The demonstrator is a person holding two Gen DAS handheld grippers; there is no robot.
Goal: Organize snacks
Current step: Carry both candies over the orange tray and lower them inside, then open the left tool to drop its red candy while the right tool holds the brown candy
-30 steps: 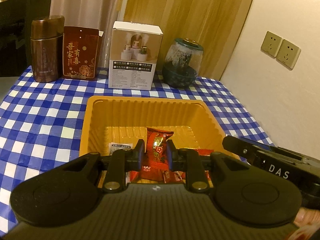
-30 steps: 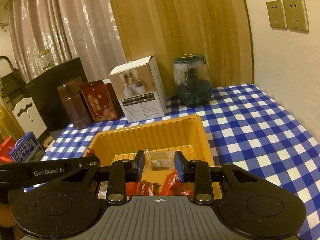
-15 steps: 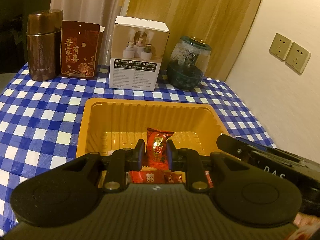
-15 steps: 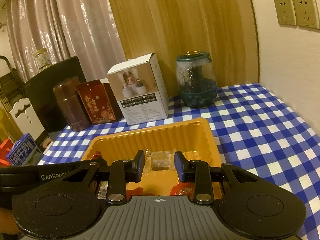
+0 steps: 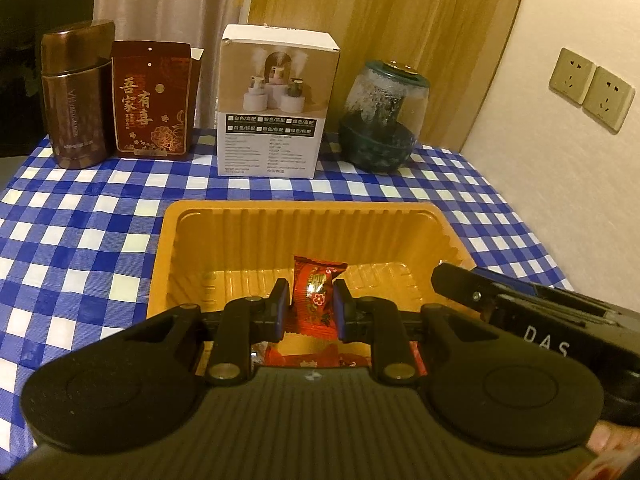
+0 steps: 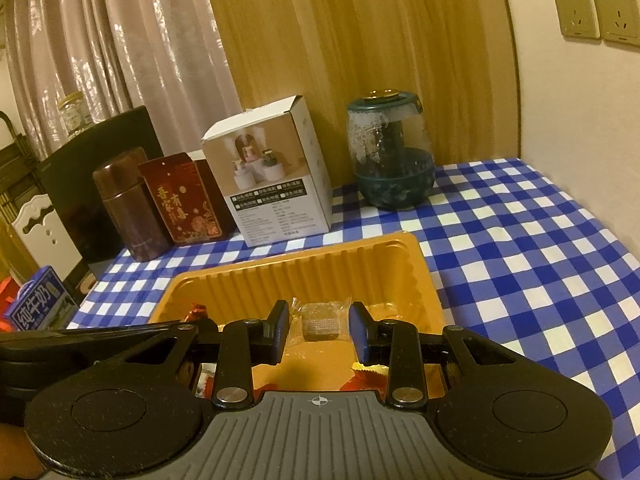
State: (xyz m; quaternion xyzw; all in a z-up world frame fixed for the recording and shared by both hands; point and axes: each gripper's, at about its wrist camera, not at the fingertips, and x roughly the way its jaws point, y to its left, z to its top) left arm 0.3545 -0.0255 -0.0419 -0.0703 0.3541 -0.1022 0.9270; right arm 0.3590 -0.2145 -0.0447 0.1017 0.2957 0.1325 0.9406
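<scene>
An orange plastic tray (image 5: pixel 300 210) sits on the blue checked tablecloth (image 5: pixel 80 240). My left gripper (image 5: pixel 310 300) hangs over the tray's near half, shut on a red wrapped candy (image 5: pixel 316 294) that stands upright between the pads. More red candies (image 5: pixel 312 360) lie on the tray floor beneath it. In the right wrist view my right gripper (image 6: pixel 320 322) is shut on a clear-wrapped brown snack (image 6: pixel 320 320) above the same tray (image 6: pixel 320 258). The right gripper's body (image 5: pixel 532 312) shows at the right of the left wrist view. The left gripper's body (image 6: pixel 100 340) shows at the left of the right wrist view.
Along the table's back edge stand a brown flask (image 5: pixel 76 100), a red gift box (image 5: pixel 152 100), a white carton (image 5: pixel 276 104) and a glass jar with a green base (image 5: pixel 384 116). A wall with sockets (image 5: pixel 592 88) borders the right side. A blue milk carton (image 6: pixel 38 304) sits beyond the left edge.
Both grippers have moved forward and a little down over the tray, each keeping its snack; the tray and the things at the back look nearer.
</scene>
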